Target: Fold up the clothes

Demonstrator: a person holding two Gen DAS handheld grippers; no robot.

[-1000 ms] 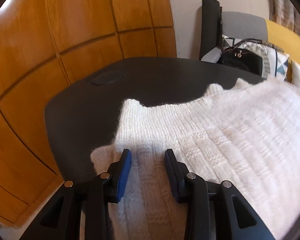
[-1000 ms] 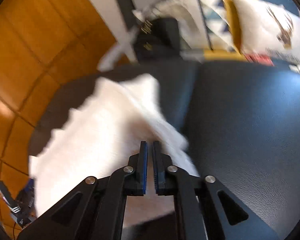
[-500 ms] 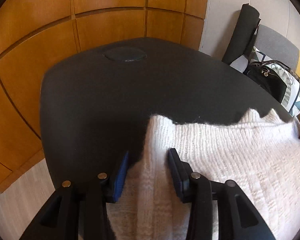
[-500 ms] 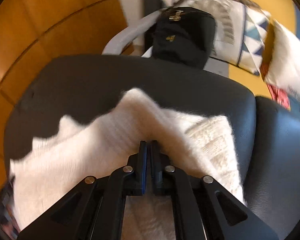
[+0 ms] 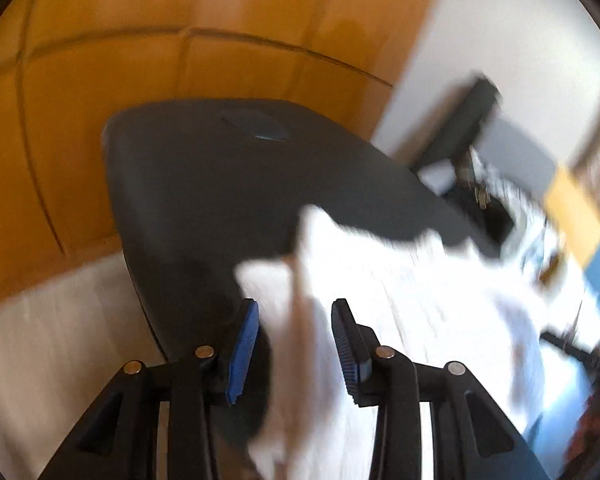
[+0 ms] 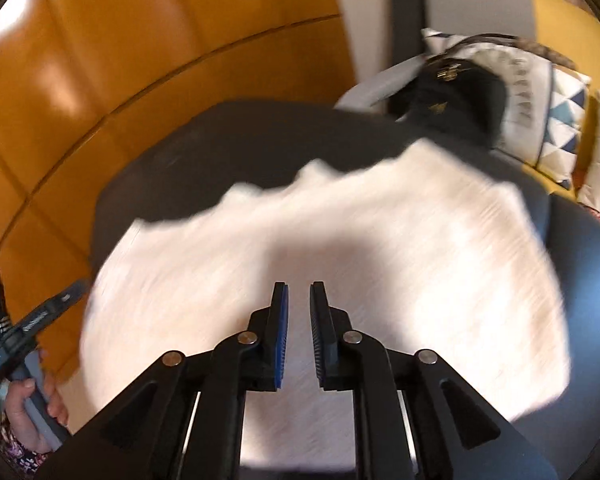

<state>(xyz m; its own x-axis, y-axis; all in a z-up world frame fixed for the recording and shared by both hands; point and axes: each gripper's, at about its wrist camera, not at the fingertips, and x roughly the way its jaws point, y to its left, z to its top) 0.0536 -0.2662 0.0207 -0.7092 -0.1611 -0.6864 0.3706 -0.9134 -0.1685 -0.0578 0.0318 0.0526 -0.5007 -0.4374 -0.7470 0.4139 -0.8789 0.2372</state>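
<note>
My left gripper (image 5: 294,336) was closing on a sweater (image 6: 340,248) fold; my right gripper (image 6: 299,320) was opening, empty, above it. The sweater ran nine to three across the seat (image 6: 220,140), its weave blurred.

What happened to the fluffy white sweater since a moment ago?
The right gripper has let go: its jaws, pinched shut on the white sweater before, are opening over cloth that now lies spread flatter on the black table. The left gripper has a bunched fold between its closing jaws, raised off the table. The black bag and cushions stayed put.
</note>
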